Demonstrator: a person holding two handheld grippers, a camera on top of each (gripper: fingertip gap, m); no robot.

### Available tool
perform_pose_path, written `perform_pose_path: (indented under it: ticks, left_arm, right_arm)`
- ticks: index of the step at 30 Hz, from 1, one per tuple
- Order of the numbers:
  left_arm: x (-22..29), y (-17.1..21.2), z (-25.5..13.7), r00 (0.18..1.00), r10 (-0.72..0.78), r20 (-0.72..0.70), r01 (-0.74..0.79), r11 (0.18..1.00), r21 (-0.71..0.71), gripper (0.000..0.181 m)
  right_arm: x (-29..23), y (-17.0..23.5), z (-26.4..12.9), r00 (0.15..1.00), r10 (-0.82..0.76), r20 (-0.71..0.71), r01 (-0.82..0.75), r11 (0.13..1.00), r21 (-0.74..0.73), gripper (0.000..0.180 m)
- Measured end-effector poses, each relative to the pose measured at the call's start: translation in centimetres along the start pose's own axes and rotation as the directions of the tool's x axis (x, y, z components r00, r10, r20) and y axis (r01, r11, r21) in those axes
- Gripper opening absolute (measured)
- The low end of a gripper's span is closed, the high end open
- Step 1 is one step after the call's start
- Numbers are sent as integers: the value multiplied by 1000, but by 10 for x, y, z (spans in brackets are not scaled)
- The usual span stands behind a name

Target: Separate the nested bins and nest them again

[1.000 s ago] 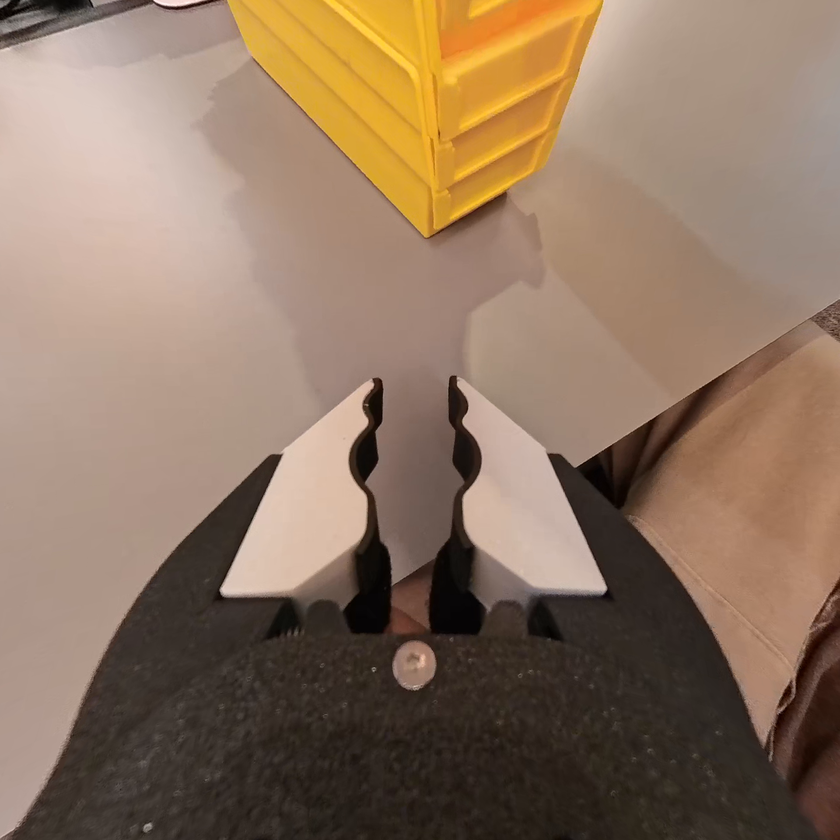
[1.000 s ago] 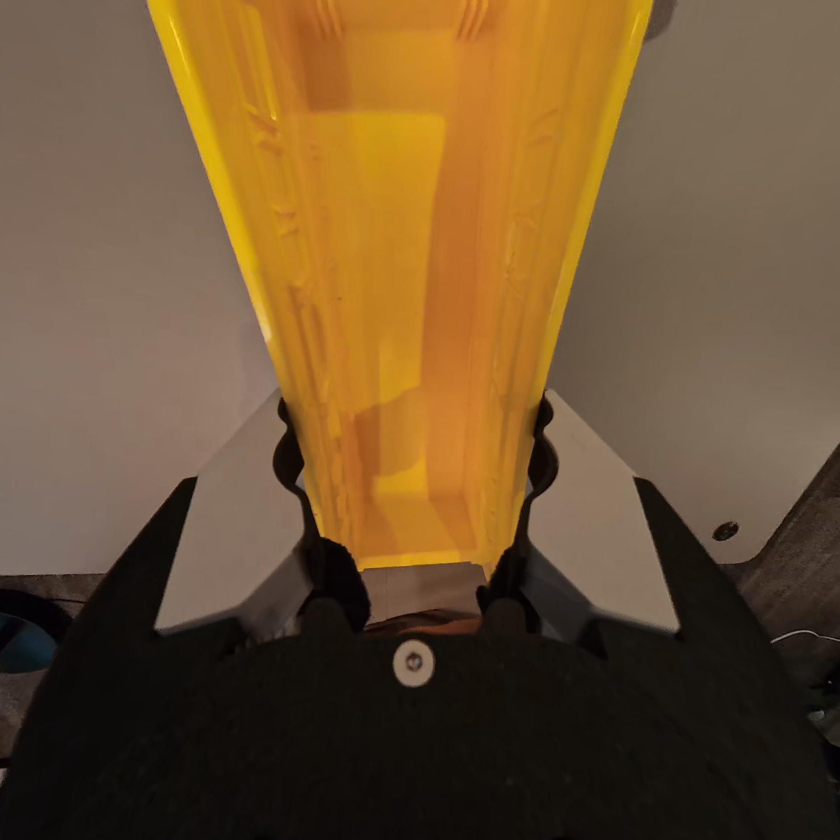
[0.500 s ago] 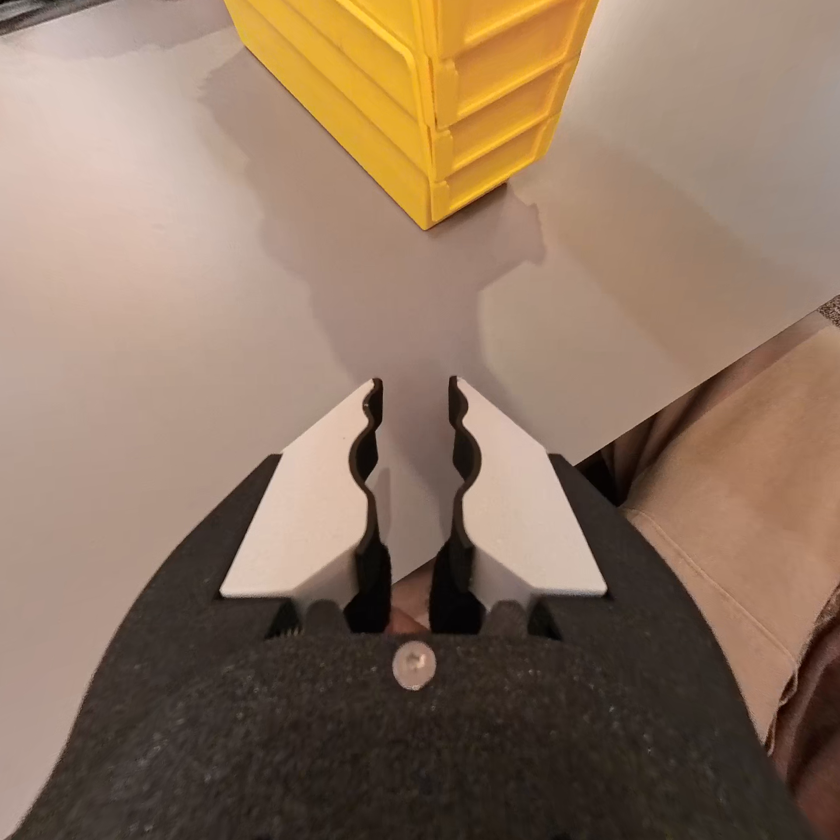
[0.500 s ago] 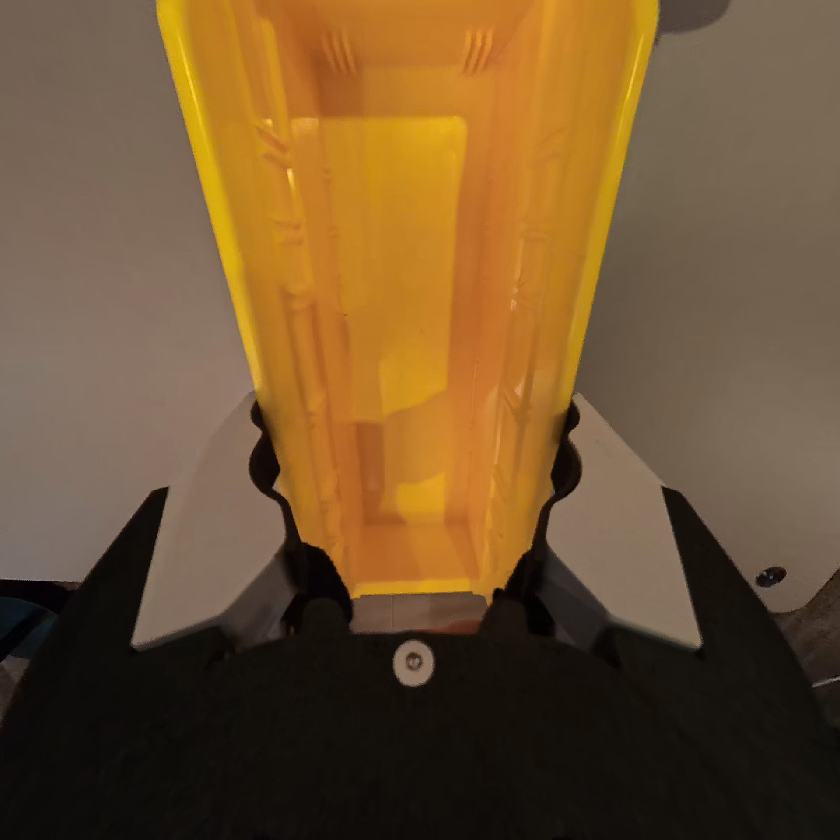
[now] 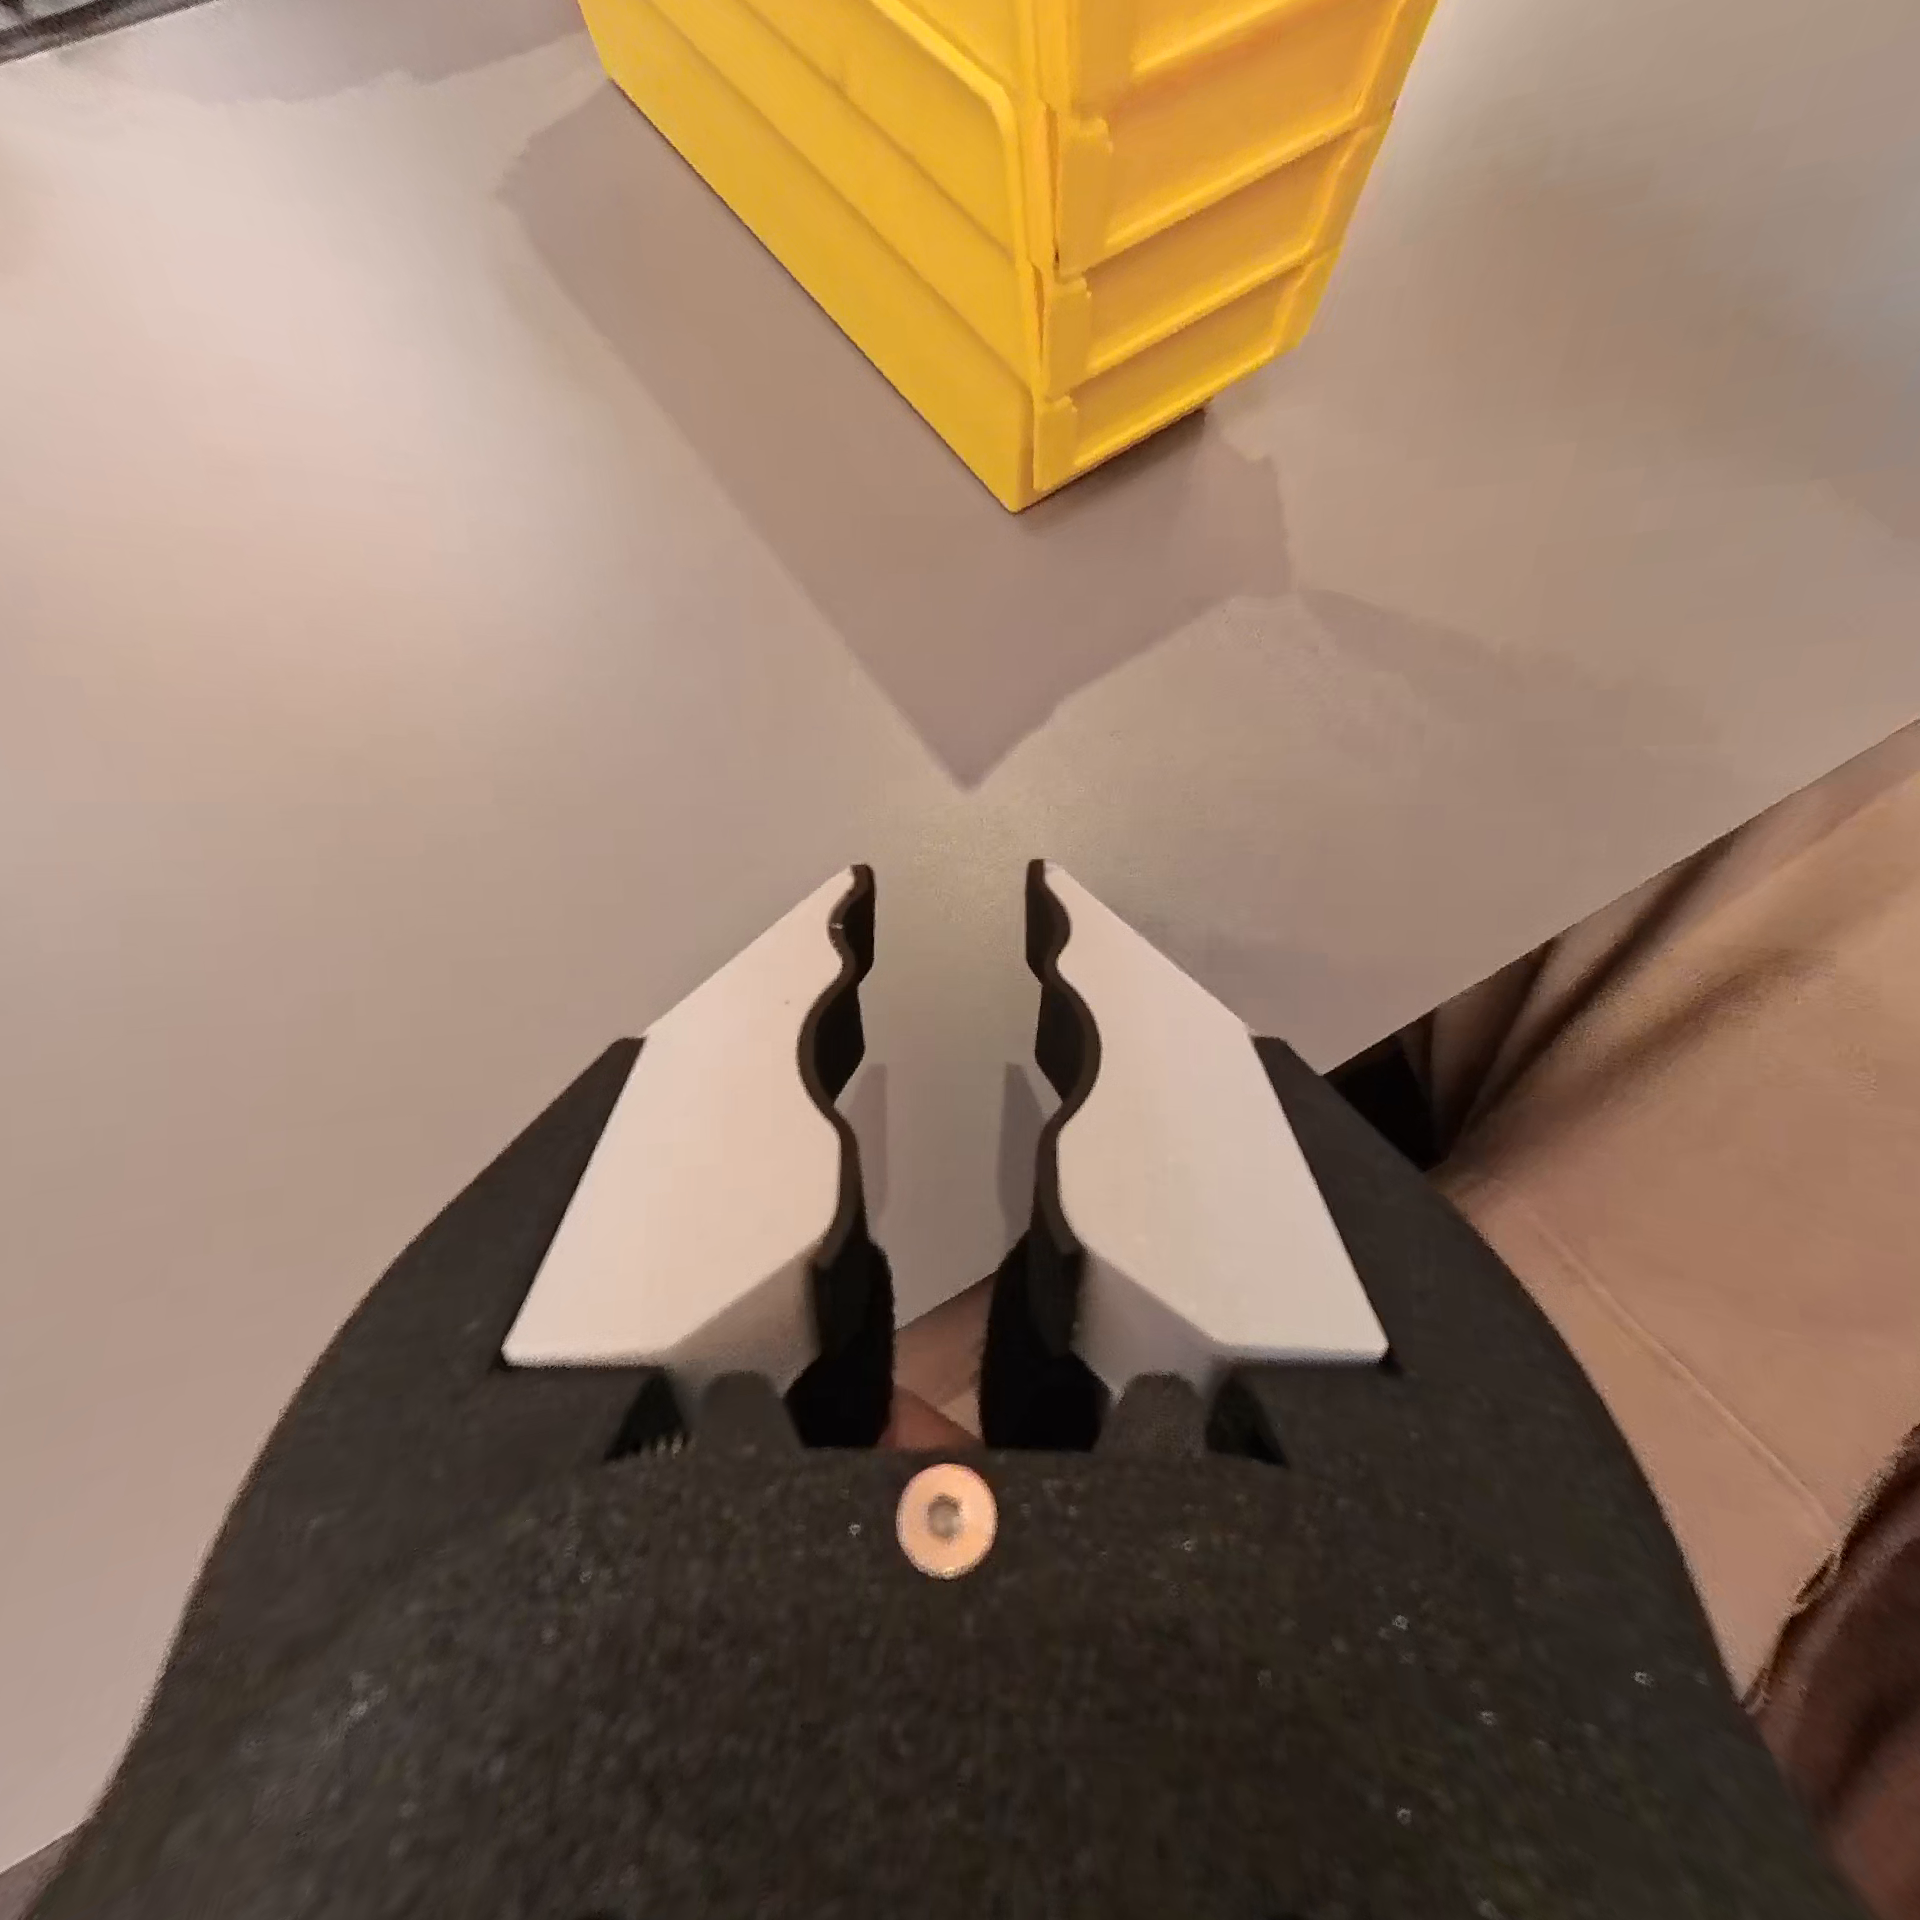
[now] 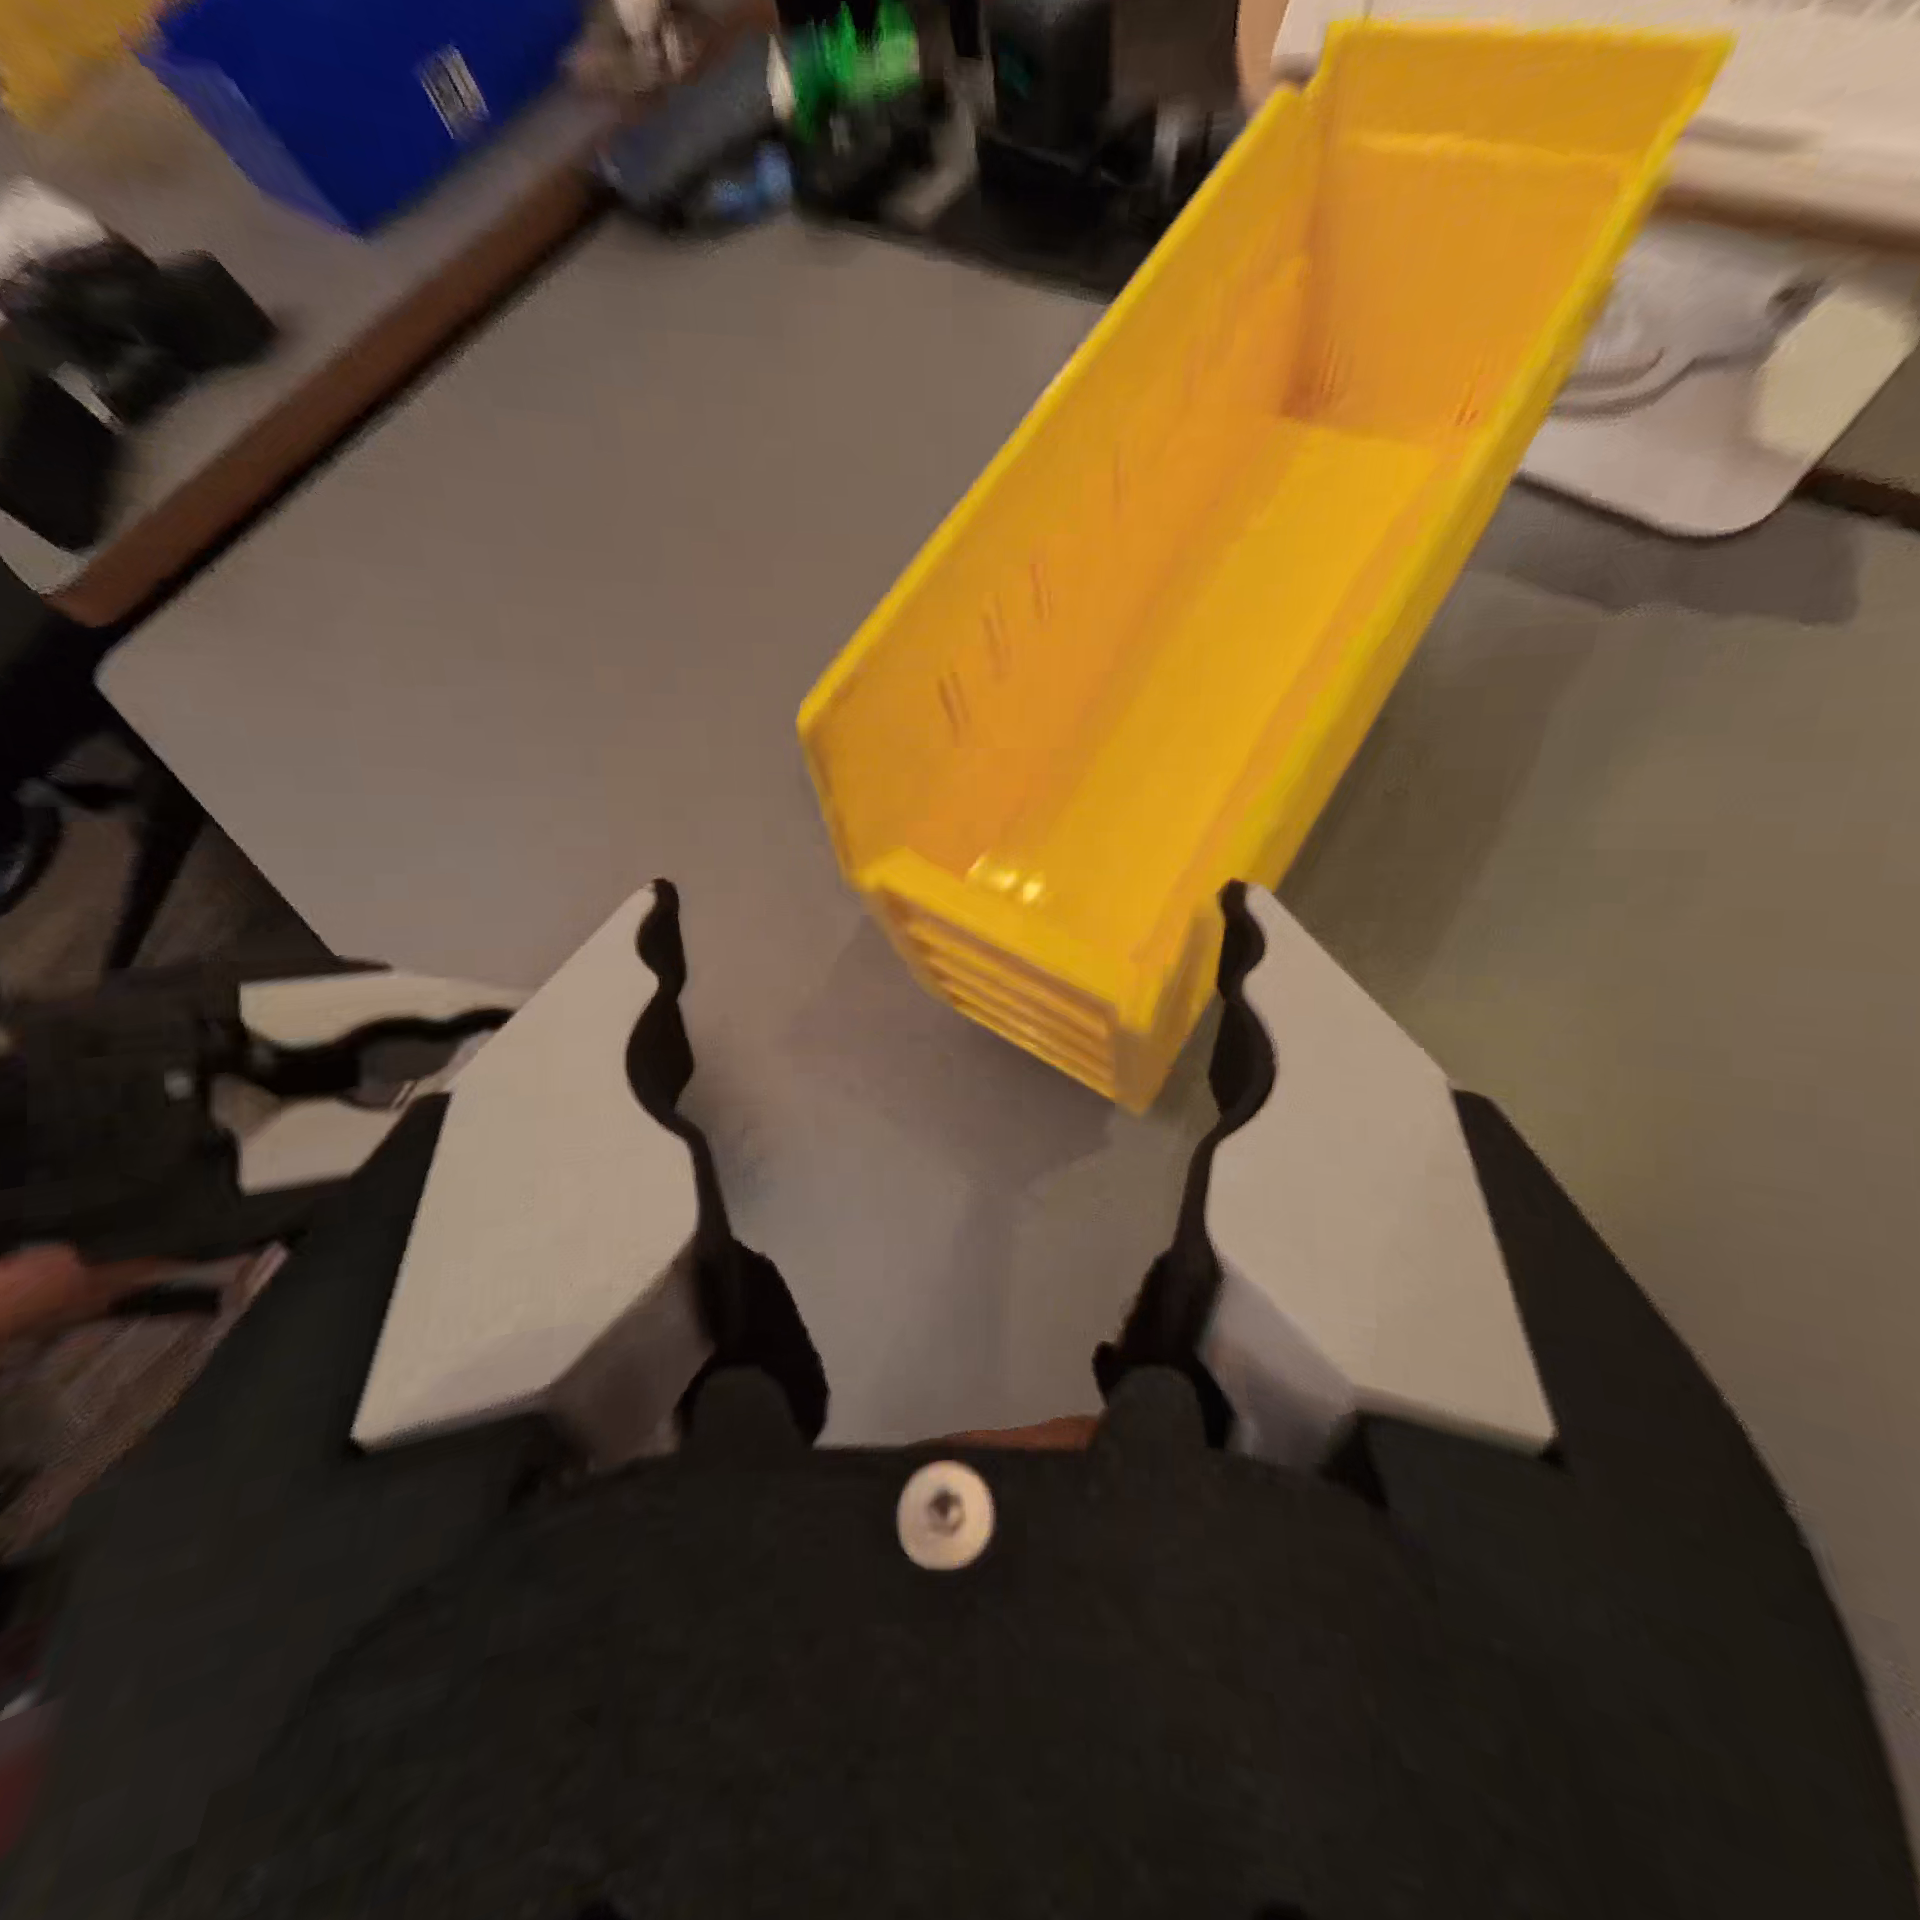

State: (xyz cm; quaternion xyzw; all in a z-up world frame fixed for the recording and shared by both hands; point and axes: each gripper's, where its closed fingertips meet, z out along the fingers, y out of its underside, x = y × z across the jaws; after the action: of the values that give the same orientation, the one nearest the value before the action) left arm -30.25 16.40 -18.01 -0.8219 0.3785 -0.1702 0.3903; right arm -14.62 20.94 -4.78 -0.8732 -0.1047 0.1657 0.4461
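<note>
A stack of nested yellow bins (image 6: 1226,623) stands on the grey table (image 6: 520,623), long and narrow, with its open top showing in the right wrist view. The same stack (image 5: 1039,239) shows in the left wrist view at the top, seen from one corner. My right gripper (image 6: 943,899) is open wide and empty, just short of the stack's near end, its right finger close beside the near corner. My left gripper (image 5: 948,883) is empty with a narrow gap between its fingers, above the table's front edge and well short of the stack.
A blue bin (image 6: 364,94) and dark clutter lie beyond the table's far left edge. A white board (image 6: 1714,395) lies at the far right. A person's tan trouser leg (image 5: 1662,1195) is at the table edge. The left gripper's body (image 6: 125,1101) is at left.
My right gripper let go of the bin stack, opened wide and pulled back and up, so the whole stack now lies ahead. The left gripper shifted slightly left.
</note>
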Motion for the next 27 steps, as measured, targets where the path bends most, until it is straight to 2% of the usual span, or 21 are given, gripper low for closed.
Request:
perform_pose_path:
  ticks: [2, 5, 7, 9, 11, 13, 15, 20, 24, 27]
  left_arm:
    - [-2, -3, -1, 1000, -3, 18, 3, 1000, 17, 27]
    - [-1, -19, -1, 999, -24, 31, 21, 997, 80, 29]
    - [2, -42, 6, 998, -56, 42, 49, 988, 148, 34]
    - [6, -70, 18, 995, -90, 50, 79, 977, 196, 48]
    - [13, -101, 27, 993, -101, 55, 85, 967, 241, 56]
    - [14, -135, 35, 992, -92, 88, 61, 950, 306, 52]
    - [5, -154, 46, 983, -73, 169, 18, 951, 309, 41]
    - [-10, -172, 71, 980, -67, 186, 10, 957, 292, 31]
    - [-30, -169, 66, 955, -7, 297, -83, 954, 288, 25]
    - [-32, -157, 70, 960, 0, 280, -71, 967, 245, 21]
  right_arm:
    - [7, 50, -24, 999, 20, -42, -13, 989, 145, 82]
    - [18, 114, -52, 992, 116, -56, -100, 966, 240, 78]
    - [19, 141, -63, 979, 204, -9, -199, 961, 195, 81]
    - [23, 144, -74, 975, 223, 11, -220, 955, 198, 81]
    - [38, 145, -80, 979, 201, -47, -185, 956, 227, 81]
    - [53, 155, -83, 978, 165, -127, -137, 970, 201, 81]
    - [57, 159, -87, 978, 144, -152, -114, 975, 193, 80]
    - [50, 161, -96, 975, 189, -113, -161, 961, 223, 80]
    - [50, 170, -95, 977, 172, -127, -148, 972, 184, 80]
    - [47, 170, -94, 979, 159, -128, -135, 974, 181, 80]
